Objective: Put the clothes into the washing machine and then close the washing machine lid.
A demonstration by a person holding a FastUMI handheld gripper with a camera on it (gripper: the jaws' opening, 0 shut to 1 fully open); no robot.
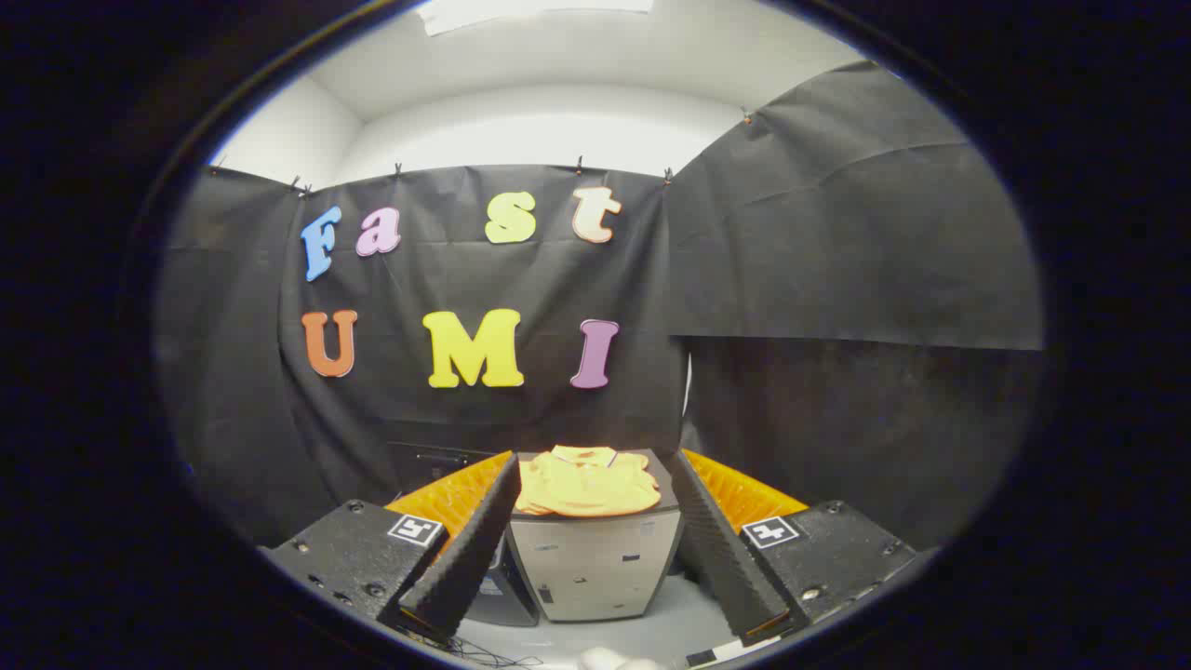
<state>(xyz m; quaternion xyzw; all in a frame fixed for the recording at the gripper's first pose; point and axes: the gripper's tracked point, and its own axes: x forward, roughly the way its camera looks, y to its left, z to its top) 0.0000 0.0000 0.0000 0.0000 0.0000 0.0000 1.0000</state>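
Hand-held gripper [595, 558]: its two fingers are standing wide apart, gripping nothing, with ridged inner faces turned toward each other and the gap between them open.
Left finger [465, 549]: it is slanting up and inward toward the near left corner of the machine ahead, not touching it.
Right finger [721, 549]: it is slanting up and inward toward the near right corner of the same machine, also apart from it.
Clothes [586, 484]: a folded orange garment with a pale collar edge is lying flat on top of the washing machine, beyond the fingertips and in line with the gap between the fingers.
Washing machine [595, 572]: a small pale box-shaped unit with a dark top is standing ahead, its front panel showing between the two fingers; with the garment lying across the top, the lid is looking closed, though the seam is too small to tell for sure.
Floor [670, 628]: a pale surface is showing under the machine and between the fingers.
Black cloth [837, 233]: it is hanging behind the machine as the booth's wall, clipped along its upper edge.
White wall [540, 121]: it is rising above the cloth.
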